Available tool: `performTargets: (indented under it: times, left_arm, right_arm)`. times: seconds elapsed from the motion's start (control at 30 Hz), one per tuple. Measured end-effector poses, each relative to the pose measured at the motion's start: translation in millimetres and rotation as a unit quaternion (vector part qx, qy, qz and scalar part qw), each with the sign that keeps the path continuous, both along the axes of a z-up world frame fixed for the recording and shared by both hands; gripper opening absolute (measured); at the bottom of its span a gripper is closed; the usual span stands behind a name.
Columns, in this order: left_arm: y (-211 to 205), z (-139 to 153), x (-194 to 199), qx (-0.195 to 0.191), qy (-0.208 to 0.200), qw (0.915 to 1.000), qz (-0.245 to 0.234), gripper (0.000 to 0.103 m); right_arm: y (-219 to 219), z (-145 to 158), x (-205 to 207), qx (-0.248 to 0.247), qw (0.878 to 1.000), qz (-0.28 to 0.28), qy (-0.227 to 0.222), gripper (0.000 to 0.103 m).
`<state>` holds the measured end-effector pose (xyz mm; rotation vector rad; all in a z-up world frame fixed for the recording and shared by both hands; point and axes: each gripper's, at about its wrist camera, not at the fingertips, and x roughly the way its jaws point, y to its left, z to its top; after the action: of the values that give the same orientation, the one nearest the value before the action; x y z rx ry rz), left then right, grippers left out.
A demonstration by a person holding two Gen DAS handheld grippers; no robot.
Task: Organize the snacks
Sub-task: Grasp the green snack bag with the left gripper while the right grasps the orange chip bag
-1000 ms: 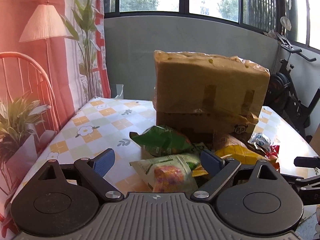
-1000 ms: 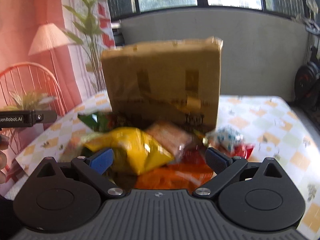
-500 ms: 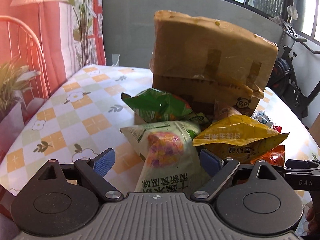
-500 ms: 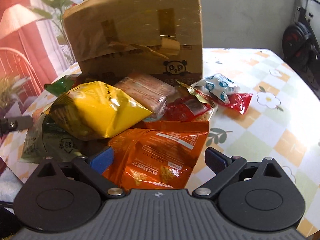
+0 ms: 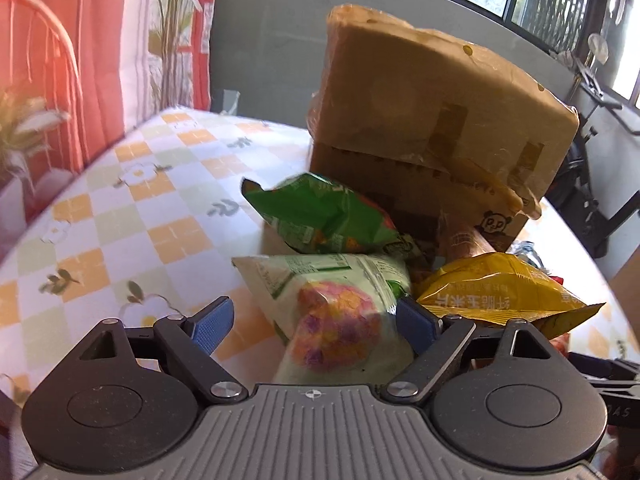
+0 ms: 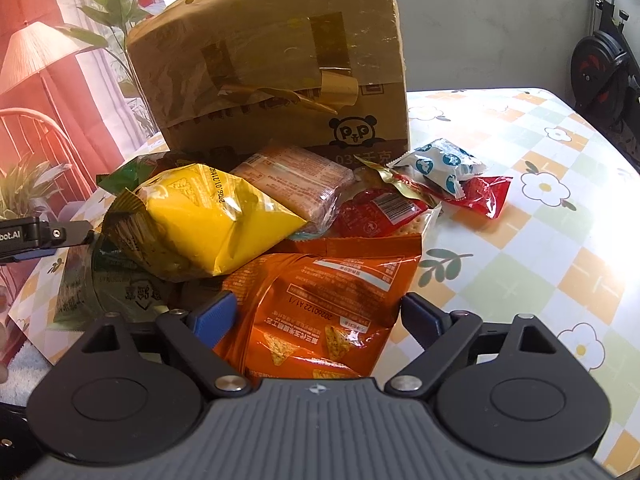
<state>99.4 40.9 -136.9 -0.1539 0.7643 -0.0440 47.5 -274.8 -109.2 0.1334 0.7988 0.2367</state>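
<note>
A pile of snack bags lies on the table in front of a cardboard box [image 5: 432, 128] [image 6: 276, 68]. My left gripper [image 5: 312, 326] is open, its jaws on either side of a pale green bag with a pink and yellow picture [image 5: 336, 312]. A dark green bag [image 5: 320, 216] and a yellow bag [image 5: 496, 292] lie beyond. My right gripper [image 6: 316, 320] is open, its jaws on either side of an orange chip bag [image 6: 320, 296]. The yellow bag [image 6: 208, 216], a brown biscuit pack [image 6: 296, 184], red packets [image 6: 380, 212] and a blue-white packet [image 6: 440, 164] lie behind.
The table wears a checked flower-print cloth [image 5: 120, 216] [image 6: 540, 232]. An exercise bike [image 6: 604, 64] stands at the right. A chair [image 5: 36, 80], a plant and a red curtain are at the left. The left gripper's side [image 6: 36, 234] shows in the right wrist view.
Both grippers have come down and forward onto the pile. The pale green bag now sits between the left jaws and the orange bag between the right jaws.
</note>
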Motion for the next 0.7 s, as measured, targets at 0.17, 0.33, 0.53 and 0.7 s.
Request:
performTargets:
  times: [0.17,0.33,0.53,0.7]
  left_arm:
    - [3,-21,7,-0.028,0.035,0.999,-0.008,0.092]
    - [14,-35,8,-0.068,0.047,0.9966,0.004,0.095]
    - [4,-27,-2,-0.057,0.01,0.9978,-0.031,0.066]
    - [2,-24,-5,-0.054,0.003,0.9983,-0.02,0.063]
  right_arm:
    - [-3,-2,1,0.011,1.0,-0.004,0.006,0.091]
    - [-2,-2,1,0.012,1.0,-0.004,0.007,0.091]
    - [-5,-7,4,0.026,0.999,-0.007,0.023,0.093]
    - [-7,-8,5,0.033,0.999,-0.008,0.027,0.094]
